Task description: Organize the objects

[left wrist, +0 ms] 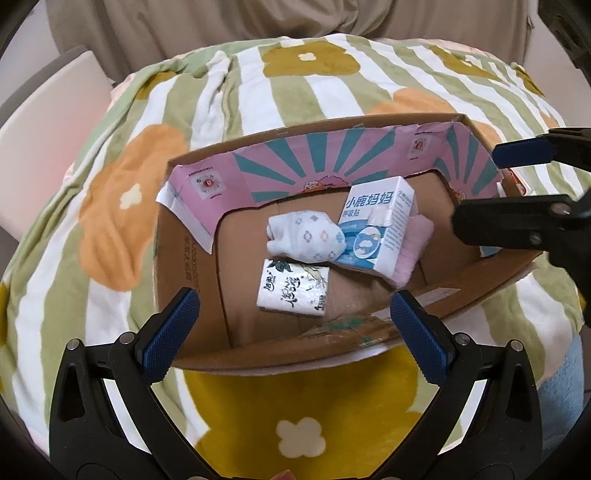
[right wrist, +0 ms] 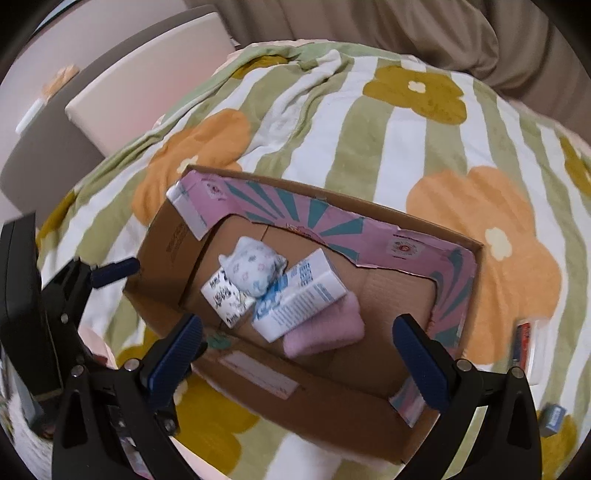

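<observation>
Lining the cardboard box [left wrist: 184, 254], pink-and-teal printed flaps fold inward.

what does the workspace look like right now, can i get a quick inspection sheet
surface: flower-striped blanket over a bed.
job's things: cardboard box holds rolled socks, tissue pack, white-blue carton lying on a pink cloth.
clutter: red-white pack and small blue box on the blanket outside the box.
grippers: left gripper open, empty; right gripper open, empty.
cables: nothing seen.
surroundings: beige cushions behind.
</observation>
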